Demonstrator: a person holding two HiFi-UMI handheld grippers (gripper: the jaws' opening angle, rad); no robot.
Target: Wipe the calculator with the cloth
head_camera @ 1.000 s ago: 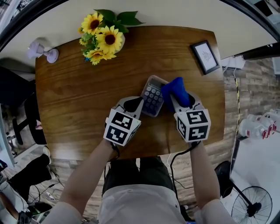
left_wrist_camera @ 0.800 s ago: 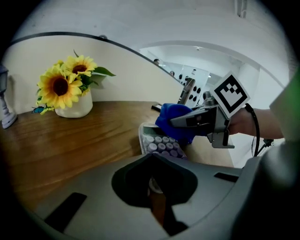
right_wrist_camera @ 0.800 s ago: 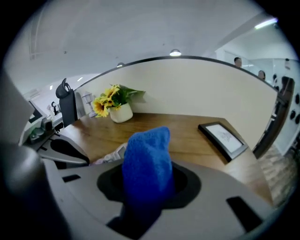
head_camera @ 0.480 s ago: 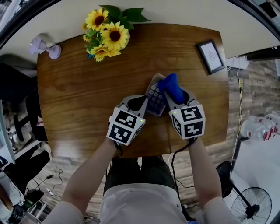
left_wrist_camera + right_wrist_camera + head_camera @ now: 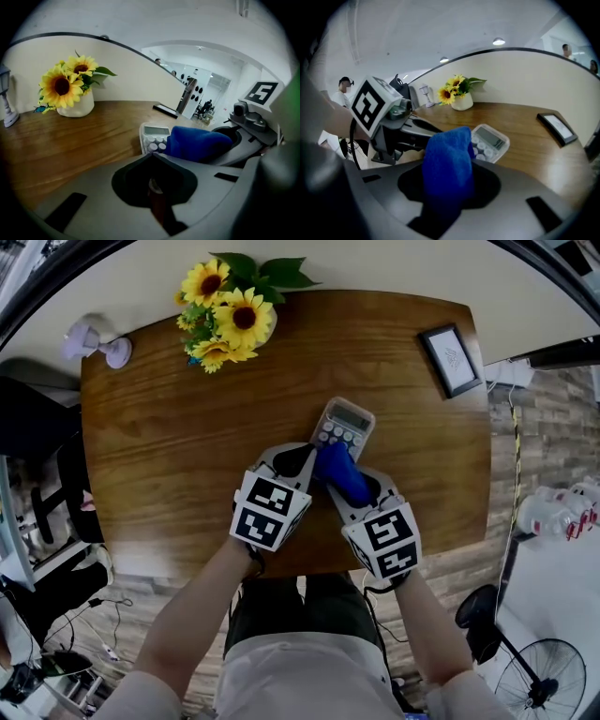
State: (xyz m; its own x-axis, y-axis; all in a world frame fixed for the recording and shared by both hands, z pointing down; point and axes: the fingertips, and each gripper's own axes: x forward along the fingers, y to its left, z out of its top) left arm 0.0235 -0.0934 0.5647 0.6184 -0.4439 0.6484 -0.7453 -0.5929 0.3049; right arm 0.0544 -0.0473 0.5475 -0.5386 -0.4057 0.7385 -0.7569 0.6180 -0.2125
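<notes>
A grey calculator lies tilted on the wooden table, its display end pointing away from me. My right gripper is shut on a blue cloth, which covers the calculator's near half; the display and upper key rows show. In the right gripper view the cloth bulges out over the jaws and hides their tips, with the calculator just beyond. My left gripper is shut, its tips meeting at the calculator's near left corner. The left gripper view shows the calculator and the cloth directly ahead.
A white vase of sunflowers stands at the table's far left. A small black picture frame lies at the far right, and a lavender lamp at the far left corner. A fan stands on the floor, lower right.
My right gripper has dragged the cloth from the calculator's far right side down toward me and leftward, uncovering the display and top keys. The left gripper has stayed put.
</notes>
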